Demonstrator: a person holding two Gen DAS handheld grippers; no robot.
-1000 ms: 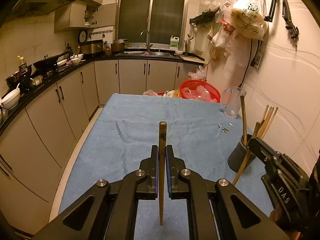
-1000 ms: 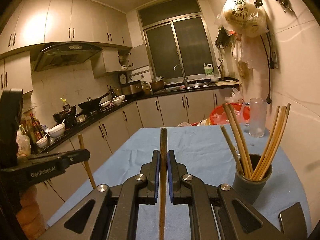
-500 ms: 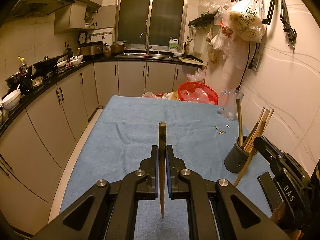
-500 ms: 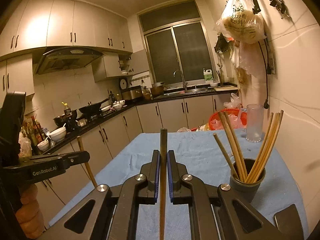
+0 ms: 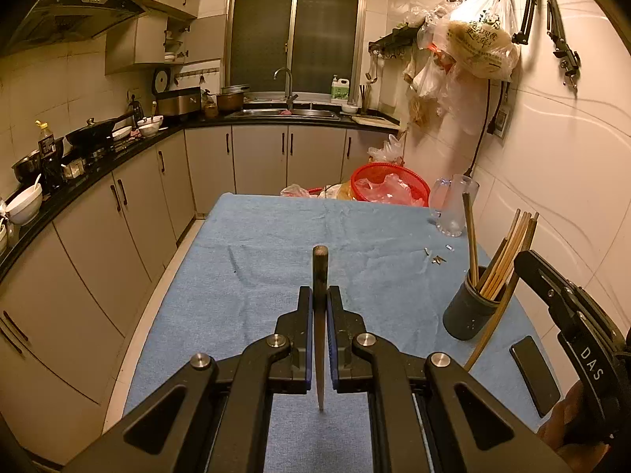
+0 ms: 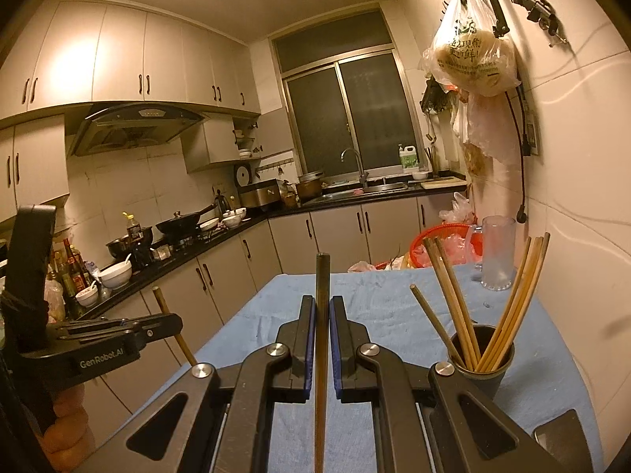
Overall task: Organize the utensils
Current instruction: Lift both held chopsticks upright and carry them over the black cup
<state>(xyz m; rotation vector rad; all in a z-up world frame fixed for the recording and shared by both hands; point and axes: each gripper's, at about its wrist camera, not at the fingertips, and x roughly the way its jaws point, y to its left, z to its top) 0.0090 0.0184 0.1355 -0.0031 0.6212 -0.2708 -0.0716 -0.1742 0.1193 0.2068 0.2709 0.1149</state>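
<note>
**A:** What are the tongs doing?

**B:** The left gripper (image 5: 320,295) is clenching on one dark chopstick (image 5: 320,272), standing nearly upright between the blue pads. The right gripper (image 6: 322,307) is clamping a second chopstick (image 6: 322,276) the same way. Both jaws are pinching the sticks well below their blunt ends, I'd judge so that each stick is staying steady and can be tipped into something narrow.

**A:** And where are they meant to be going?

**B:** Probably into the dark holder cup (image 5: 470,317), which is sitting on the blue cloth (image 5: 276,260) near the wall, on the right. It is already holding a fan of pale chopsticks (image 6: 512,295) leaning against its rim. The right gripper is hanging just beside it; the left is hovering farther out over the cloth.

**A:** Anything readable?

**B:** The right gripper's body is showing "DAS" in the left wrist view, and the left one is showing "GenRobot.AI" in the right wrist view. The plastic bag (image 6: 473,59) hanging on the wall is carrying green printed characters, too small for me to read surely.

**A:** Anything else nearby?

**B:** A clear glass mug (image 6: 497,252) and a red basket (image 5: 388,185) are sitting at the far end, and a dark phone (image 5: 534,374) is lying by the cup.
</note>
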